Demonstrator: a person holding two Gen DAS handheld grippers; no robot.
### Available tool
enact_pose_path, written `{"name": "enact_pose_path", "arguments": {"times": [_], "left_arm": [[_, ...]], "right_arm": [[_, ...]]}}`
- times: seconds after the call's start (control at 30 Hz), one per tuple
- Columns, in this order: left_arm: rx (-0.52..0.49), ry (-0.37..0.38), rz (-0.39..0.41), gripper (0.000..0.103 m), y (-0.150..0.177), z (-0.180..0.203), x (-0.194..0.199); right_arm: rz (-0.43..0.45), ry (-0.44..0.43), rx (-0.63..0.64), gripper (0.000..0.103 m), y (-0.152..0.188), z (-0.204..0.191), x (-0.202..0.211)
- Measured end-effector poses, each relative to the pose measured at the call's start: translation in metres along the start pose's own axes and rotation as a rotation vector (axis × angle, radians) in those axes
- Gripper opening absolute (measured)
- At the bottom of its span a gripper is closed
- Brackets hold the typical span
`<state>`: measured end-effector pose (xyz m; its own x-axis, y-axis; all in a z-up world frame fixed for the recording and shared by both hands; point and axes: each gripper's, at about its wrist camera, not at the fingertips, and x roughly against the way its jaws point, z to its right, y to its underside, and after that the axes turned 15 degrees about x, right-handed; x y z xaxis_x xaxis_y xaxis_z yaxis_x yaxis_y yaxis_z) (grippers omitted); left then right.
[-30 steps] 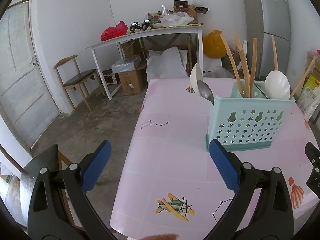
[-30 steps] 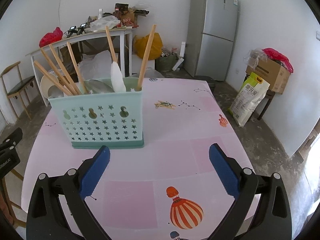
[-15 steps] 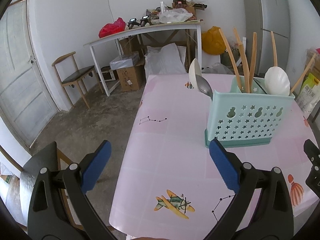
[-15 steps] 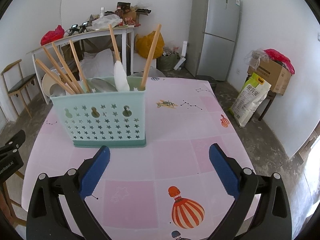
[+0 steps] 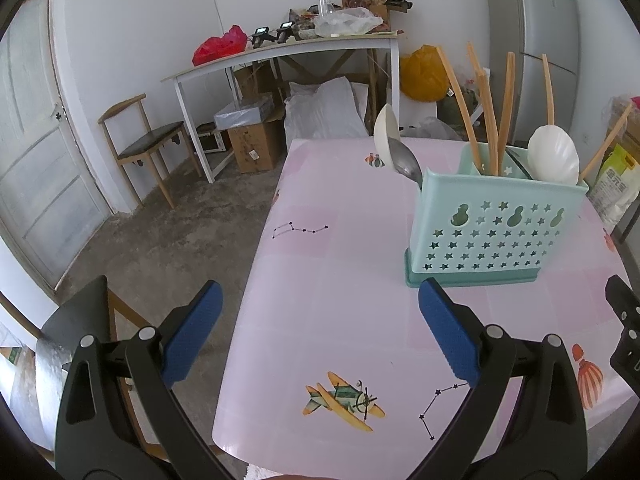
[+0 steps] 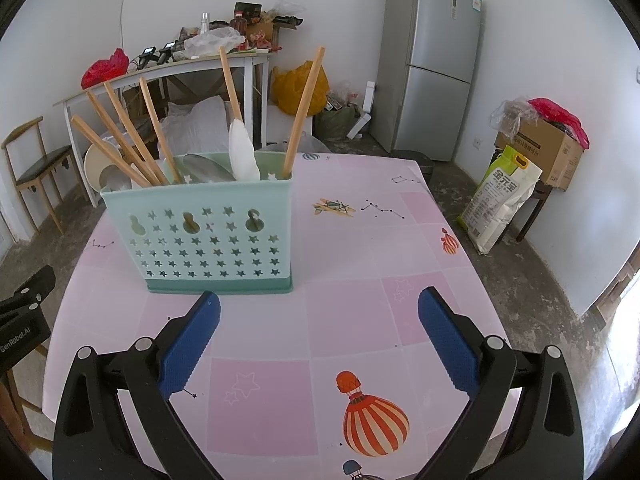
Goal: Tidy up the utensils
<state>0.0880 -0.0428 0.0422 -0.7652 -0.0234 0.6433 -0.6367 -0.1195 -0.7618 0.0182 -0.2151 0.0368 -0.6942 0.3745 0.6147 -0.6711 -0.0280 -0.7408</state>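
A mint-green utensil caddy [image 5: 496, 228] [image 6: 200, 236] with star cut-outs stands on the pink table [image 5: 340, 288] [image 6: 360, 280]. It holds several wooden chopsticks [image 6: 120, 140], wooden-handled white spoons [image 5: 554, 154] [image 6: 242, 152] and a metal spoon [image 5: 406, 160] leaning out at its left end. My left gripper [image 5: 320, 332] hangs open over the table's near left corner, short of the caddy. My right gripper [image 6: 318, 336] is open over the table in front of the caddy, nothing between its fingers. Each gripper's body shows at the edge of the other's view.
Behind the table are a white cluttered side table [image 5: 288, 48], cardboard boxes, a white sack [image 5: 324, 112] and a yellow bag. A grey fridge [image 6: 436, 60] stands at the back right, a rice bag [image 6: 500, 196] on the floor, and wooden chairs [image 5: 148, 140] at the left.
Both grippers have drawn back slightly from the caddy and shifted a little; the caddy sits lower and nearer in the right view. Both stay open and empty.
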Motion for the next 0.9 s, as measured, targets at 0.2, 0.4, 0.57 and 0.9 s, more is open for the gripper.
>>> {"name": "enact_pose_path", "arguments": {"times": [0.2,0.4,0.57,0.9], "left_arm": [[0.001,0.0,-0.002,0.095,-0.0001,-0.0003,-0.0003],[0.001,0.002,-0.004,0.094,-0.0001,-0.0015,-0.0009],[0.002,0.002,-0.005,0.095,-0.0005,-0.0016,-0.0009],[0.006,0.003,-0.009,0.095,0.0011,-0.0011,-0.0009]], "right_arm": [[0.001,0.0,0.0,0.096,-0.0003,0.0014,-0.0002],[0.001,0.001,0.0,0.096,-0.0002,0.0011,-0.0001],[0.002,0.002,0.004,0.096,-0.0003,0.0016,0.0002],[0.002,0.003,0.005,0.096,0.0002,0.0016,0.0016]]}}
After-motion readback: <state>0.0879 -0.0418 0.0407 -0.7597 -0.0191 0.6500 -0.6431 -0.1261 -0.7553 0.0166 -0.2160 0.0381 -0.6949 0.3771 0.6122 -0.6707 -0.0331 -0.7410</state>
